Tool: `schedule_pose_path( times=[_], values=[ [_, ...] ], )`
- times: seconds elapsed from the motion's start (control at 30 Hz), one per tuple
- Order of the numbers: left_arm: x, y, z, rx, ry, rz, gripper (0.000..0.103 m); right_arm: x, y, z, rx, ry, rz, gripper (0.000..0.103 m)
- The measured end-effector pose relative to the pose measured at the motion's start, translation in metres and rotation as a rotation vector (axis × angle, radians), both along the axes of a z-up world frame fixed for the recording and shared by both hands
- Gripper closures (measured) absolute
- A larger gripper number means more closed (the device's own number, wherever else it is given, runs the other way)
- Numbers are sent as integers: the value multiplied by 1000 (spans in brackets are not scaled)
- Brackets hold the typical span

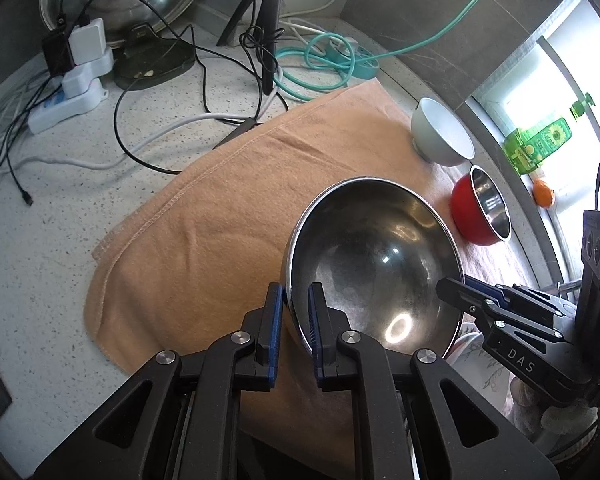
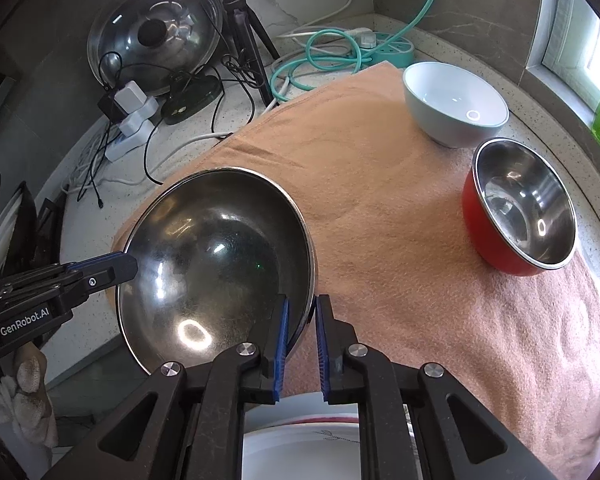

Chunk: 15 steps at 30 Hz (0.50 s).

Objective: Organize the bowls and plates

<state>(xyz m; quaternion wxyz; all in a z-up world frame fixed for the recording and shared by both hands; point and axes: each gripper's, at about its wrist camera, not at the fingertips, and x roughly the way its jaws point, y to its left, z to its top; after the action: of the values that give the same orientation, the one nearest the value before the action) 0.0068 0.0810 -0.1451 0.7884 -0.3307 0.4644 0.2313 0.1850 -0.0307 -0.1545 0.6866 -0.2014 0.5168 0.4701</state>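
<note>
Gripping the rim of a large steel bowl [image 1: 374, 264] from opposite sides, both grippers are nearly closed. The left gripper [image 1: 295, 316] has one blue pad outside the bowl wall and one inside, pressed on the near-left rim. The right gripper [image 2: 301, 330] straddles the right rim the same way, its jaws narrowly set on the metal. The bowl sits tilted over a tan towel [image 1: 228, 208] spread on the speckled counter [image 1: 40, 240]. Three bowls show in all: the steel one, a white bowl [image 2: 454, 104] at the towel's far edge, and a red bowl [image 2: 518, 208] with a steel lining just beside it. One white plate [image 2: 304, 440] lies below the right gripper.
</note>
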Motion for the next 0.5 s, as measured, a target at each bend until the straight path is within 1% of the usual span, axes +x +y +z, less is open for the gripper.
schedule_pose_path(
  times=[0.1,0.5],
  values=[
    [1,0,0,4,1,-5,92,-2,0,-1,-5,-10,3,91],
    [1,-1,0,-2,0,-16,92,2,-4,-2,11,24,-21,89]
  ],
)
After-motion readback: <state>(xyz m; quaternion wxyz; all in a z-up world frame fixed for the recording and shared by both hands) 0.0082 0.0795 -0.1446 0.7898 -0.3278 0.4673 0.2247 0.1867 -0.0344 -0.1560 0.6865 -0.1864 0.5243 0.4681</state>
